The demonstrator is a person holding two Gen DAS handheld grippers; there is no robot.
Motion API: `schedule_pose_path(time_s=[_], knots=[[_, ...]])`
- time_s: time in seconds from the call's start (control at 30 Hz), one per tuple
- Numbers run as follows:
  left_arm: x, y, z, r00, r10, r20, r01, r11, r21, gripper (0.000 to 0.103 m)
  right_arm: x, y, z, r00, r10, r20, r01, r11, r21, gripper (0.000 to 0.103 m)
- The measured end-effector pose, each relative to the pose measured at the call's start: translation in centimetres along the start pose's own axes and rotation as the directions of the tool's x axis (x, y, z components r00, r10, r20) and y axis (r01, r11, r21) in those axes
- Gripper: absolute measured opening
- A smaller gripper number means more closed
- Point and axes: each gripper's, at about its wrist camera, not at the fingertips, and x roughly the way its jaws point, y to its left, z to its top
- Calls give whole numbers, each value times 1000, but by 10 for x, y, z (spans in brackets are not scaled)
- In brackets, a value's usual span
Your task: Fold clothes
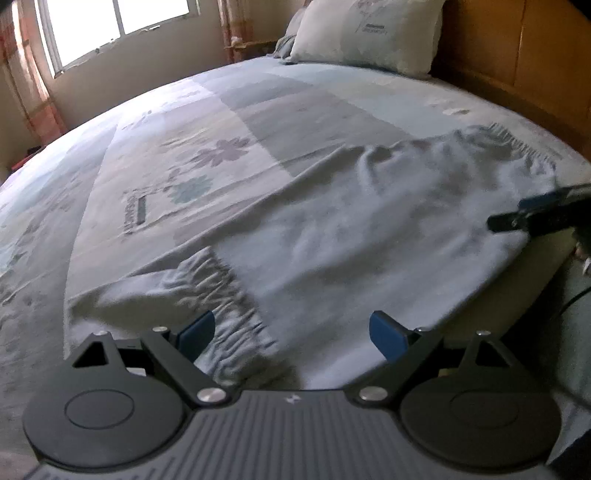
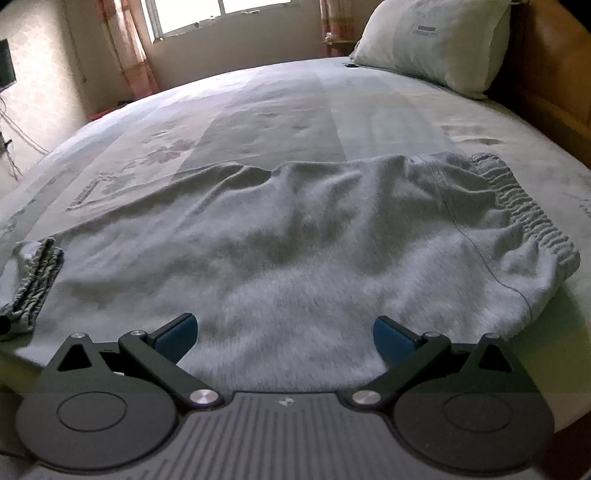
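From my feeds, a bright window (image 2: pixel 225 14) with pinkish patterned curtains (image 2: pixel 125 48) sits far left behind a wide bed under a pale floral bedspread (image 1: pixel 166 155). The light grey fleece garment with gathered elastic bands (image 2: pixel 295 240) lies spread flat near the bed's front edge, 1 ruched band at its left end and 1 at its right. My left tool (image 1: pixel 291 334) hovers with its 2 blue pads apart over the left band, gripping nothing. My right tool (image 2: pixel 284 336) is likewise spread wide above the garment's front hem. The bedspread beyond the garment is bare up to a white pillow (image 2: pixel 436 40) against the wooden headboard (image 1: pixel 517 62) at right. In the left view, the right tool is blurred and cut off by the frame edge.
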Motion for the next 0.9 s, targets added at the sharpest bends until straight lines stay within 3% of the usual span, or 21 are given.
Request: schedule_pose_path(time_s=[0.47, 0.67, 0.77, 0.9], knots=[[1, -53, 22, 1000, -28, 13, 27, 999, 46, 91, -8, -37, 8, 1000, 2, 19, -3, 998, 65, 103], [7, -65, 31, 999, -35, 4, 35, 998, 58, 91, -30, -58, 3, 995, 71, 71, -80, 987, 138, 103], [10, -72, 34, 999, -49, 0, 48, 997, 67, 91, -50, -83, 4, 981, 106, 160, -146, 954, 261, 103], [12, -82, 36, 997, -74, -5, 74, 994, 81, 91, -60, -132, -4, 969, 105, 224, -201, 860, 469, 103]])
